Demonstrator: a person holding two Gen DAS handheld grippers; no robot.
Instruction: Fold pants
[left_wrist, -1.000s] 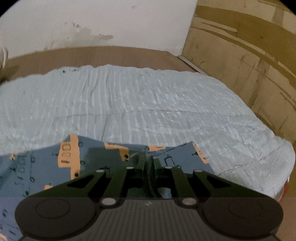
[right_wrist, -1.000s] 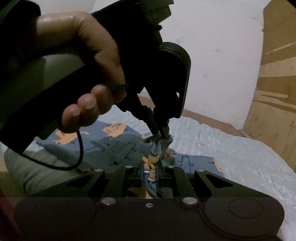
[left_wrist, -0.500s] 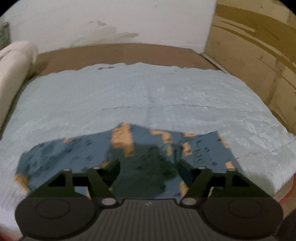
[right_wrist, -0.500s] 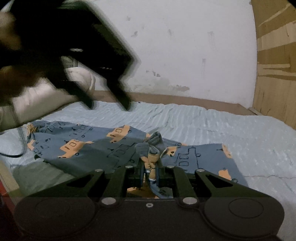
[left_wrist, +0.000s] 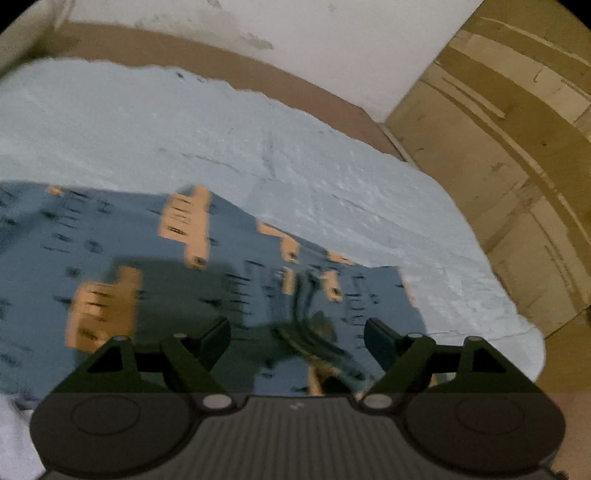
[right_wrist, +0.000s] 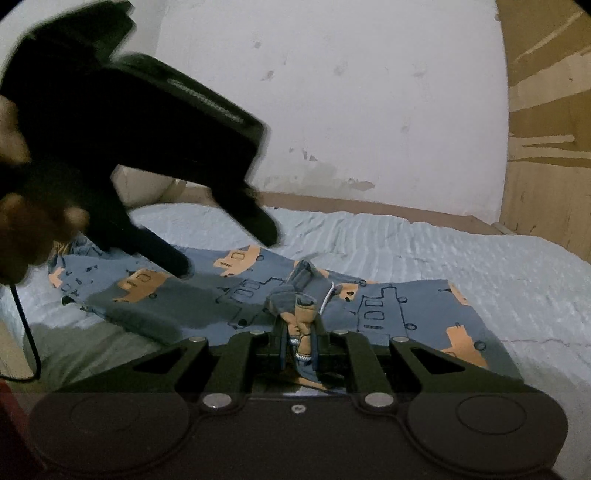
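Observation:
Blue pants with orange truck prints (right_wrist: 391, 310) lie spread on the light blue bed cover (right_wrist: 480, 258). My right gripper (right_wrist: 299, 332) is shut on a bunched fold of the pants (right_wrist: 301, 317) near the front edge. My left gripper (left_wrist: 297, 332) is open and empty, hovering just above the pants (left_wrist: 122, 236). It also shows in the right wrist view (right_wrist: 229, 247), blurred, fingers spread over the left part of the pants. The bunched fold shows blurred between its fingers in the left wrist view (left_wrist: 306, 325).
A white stained wall (right_wrist: 369, 110) and a brown bed frame (right_wrist: 351, 205) run behind the bed. A wooden panel (left_wrist: 517, 166) stands at the right. A pale pillow (right_wrist: 147, 188) lies at the far left. A black cable (right_wrist: 26, 332) hangs at the left.
My left gripper let go of the pants, opened and swung to the left over the spread cloth. My right gripper has kept its hold on the fold.

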